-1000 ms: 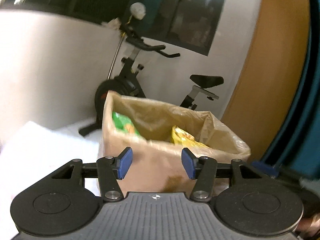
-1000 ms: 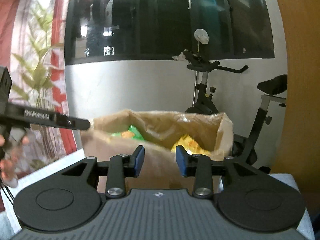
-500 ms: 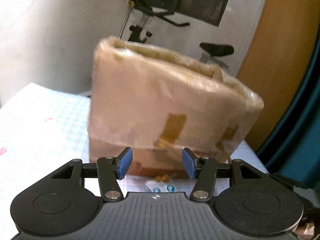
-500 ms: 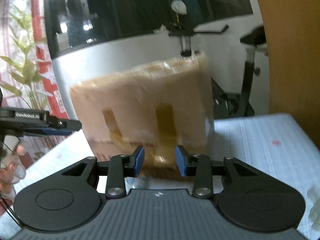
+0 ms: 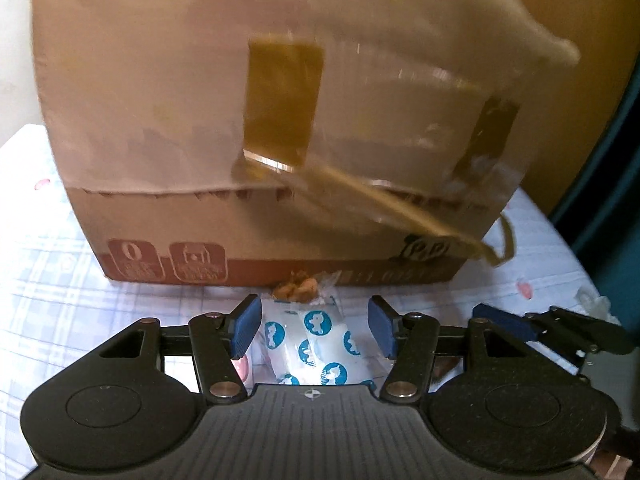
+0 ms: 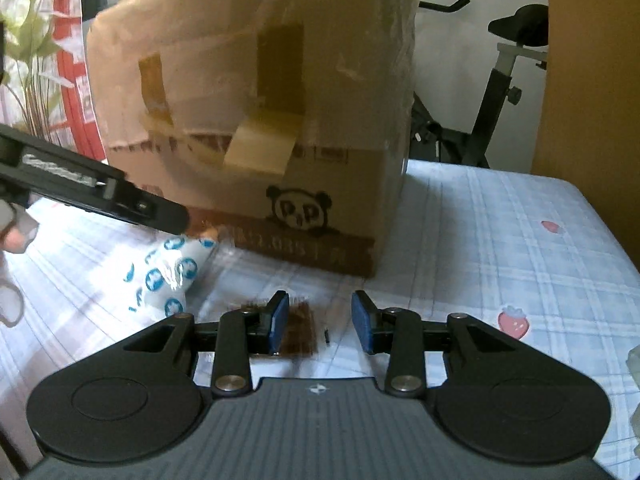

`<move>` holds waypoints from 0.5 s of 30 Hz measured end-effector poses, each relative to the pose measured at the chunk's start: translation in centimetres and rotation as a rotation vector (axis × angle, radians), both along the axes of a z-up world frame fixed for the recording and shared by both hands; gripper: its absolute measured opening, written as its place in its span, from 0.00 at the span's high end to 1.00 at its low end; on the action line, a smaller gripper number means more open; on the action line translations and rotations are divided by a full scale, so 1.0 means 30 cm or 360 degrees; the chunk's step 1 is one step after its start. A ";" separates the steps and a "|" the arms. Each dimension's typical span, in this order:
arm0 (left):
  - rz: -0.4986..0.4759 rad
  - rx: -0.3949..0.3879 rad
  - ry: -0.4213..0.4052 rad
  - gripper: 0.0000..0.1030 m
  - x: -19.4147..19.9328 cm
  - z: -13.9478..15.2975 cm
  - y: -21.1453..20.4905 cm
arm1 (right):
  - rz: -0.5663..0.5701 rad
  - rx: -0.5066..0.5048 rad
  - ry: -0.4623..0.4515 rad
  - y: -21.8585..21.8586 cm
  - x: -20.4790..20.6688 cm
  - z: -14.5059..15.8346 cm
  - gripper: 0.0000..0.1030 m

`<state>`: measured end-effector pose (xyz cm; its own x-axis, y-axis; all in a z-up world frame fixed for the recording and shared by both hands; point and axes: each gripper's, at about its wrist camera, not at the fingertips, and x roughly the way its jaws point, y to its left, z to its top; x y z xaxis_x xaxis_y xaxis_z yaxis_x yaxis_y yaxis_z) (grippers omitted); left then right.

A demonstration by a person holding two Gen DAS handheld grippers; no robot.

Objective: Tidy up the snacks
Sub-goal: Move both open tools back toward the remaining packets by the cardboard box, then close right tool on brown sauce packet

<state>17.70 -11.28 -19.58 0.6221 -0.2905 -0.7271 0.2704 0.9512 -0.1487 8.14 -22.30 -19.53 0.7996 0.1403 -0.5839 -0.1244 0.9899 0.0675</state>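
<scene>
Each view is taken from a wrist camera, aimed forward and downward along the jaws, close to the cardboard box [image 5: 280, 128]. From the left, its broad side is faced; from the right, its corner [image 6: 256, 120]. The box, the white blue-printed packet [image 5: 316, 344] and the checked surface [image 6: 500, 232] are shared.
</scene>
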 end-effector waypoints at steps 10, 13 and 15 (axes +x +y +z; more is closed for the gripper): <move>0.0025 0.0080 0.0096 0.41 0.005 -0.111 -0.012 | 0.0056 0.0050 0.0065 -0.006 0.011 -0.025 0.62; 0.0026 0.0120 0.0080 0.41 -0.022 -0.118 0.004 | 0.0094 0.0035 0.0064 0.001 0.016 -0.026 0.58; 0.0043 0.0110 0.0084 0.41 -0.036 -0.121 0.031 | 0.0126 0.0028 0.0061 0.008 0.013 -0.028 0.58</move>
